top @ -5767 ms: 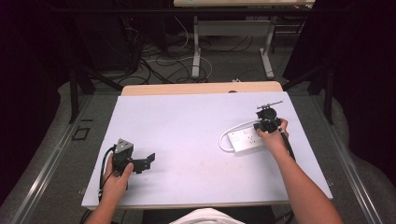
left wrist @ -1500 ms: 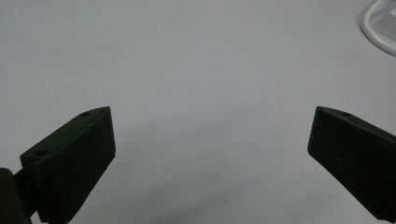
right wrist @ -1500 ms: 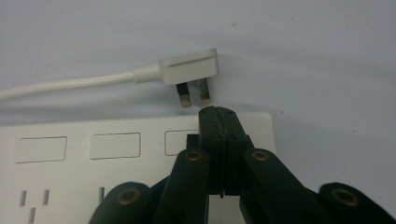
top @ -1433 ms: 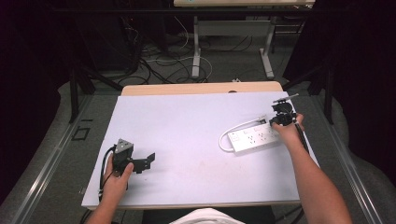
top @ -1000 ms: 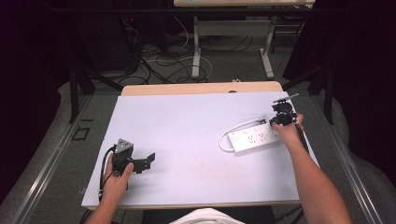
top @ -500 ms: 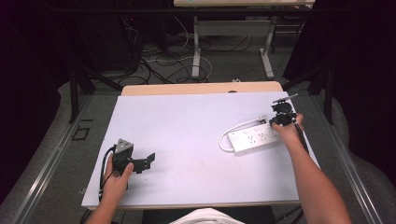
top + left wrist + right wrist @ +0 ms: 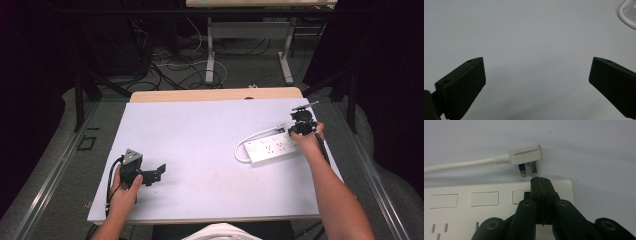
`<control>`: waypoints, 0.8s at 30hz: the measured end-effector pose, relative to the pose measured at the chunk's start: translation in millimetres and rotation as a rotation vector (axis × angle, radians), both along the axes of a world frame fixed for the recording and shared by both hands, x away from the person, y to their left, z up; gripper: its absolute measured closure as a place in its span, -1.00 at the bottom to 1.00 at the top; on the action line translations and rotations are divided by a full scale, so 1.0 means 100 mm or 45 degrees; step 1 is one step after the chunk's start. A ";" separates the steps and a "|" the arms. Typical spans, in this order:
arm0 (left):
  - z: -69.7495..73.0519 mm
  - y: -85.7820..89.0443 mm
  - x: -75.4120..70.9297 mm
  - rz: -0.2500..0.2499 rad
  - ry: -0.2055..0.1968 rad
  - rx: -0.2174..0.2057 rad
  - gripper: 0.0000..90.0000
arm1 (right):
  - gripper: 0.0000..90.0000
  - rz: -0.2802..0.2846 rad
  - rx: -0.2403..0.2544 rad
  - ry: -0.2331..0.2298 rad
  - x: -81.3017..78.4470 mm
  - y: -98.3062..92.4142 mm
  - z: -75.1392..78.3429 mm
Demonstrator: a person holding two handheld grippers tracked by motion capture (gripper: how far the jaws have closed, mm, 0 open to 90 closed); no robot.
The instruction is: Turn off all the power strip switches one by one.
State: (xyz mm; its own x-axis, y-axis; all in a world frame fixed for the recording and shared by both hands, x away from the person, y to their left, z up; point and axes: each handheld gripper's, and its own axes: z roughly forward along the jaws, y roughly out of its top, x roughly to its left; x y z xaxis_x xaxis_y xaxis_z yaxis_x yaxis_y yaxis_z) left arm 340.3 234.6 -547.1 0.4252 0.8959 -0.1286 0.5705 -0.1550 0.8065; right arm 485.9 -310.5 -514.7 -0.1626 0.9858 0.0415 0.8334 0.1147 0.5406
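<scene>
— So, where does the right gripper sit?

— Over the far end of the white power strip, at the right side of the table. In the right gripper view its two black jaws are pressed flat together with nothing between them, tips just above the strip's far edge.

— And the strip itself?

— It lies flat on the pale tabletop, long side running roughly across, sockets facing up. In the high view the power strip is just under the right gripper, and the person's right hand rests at its right end.

— What about the plug?

— The white plug lies on the table just beyond the strip, its metal prongs pointing back toward the strip and the jaw tips. It is near the tips but apart from them. Its white cord runs off to the left in that view; in the high view the cord loops round the strip's left end.

— And the other hand?

— The left gripper rests low on the near left of the table, well apart from the strip, held by the left hand. In the left gripper view its jaws stand spread wide over bare tabletop, holding nothing, with a bend of cord at the top right corner.
</scene>
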 end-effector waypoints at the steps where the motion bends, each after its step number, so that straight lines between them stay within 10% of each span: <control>1: 0.00 0.00 0.00 0.000 0.003 0.002 -0.98 | 1.00 -0.005 0.002 0.002 0.00 0.00 0.00; 24: 0.00 0.00 0.00 0.001 0.002 -0.001 -0.98 | 0.71 0.057 0.019 -0.078 -0.09 0.04 0.08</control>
State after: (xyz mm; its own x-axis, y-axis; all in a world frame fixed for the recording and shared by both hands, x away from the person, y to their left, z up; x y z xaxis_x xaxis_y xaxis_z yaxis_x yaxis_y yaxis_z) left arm 340.3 234.7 -547.3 0.4240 0.8963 -0.1301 0.5721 -0.1537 0.8057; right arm 476.6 -306.6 -507.0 -0.2095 0.9768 0.0444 0.7929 0.1431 0.5923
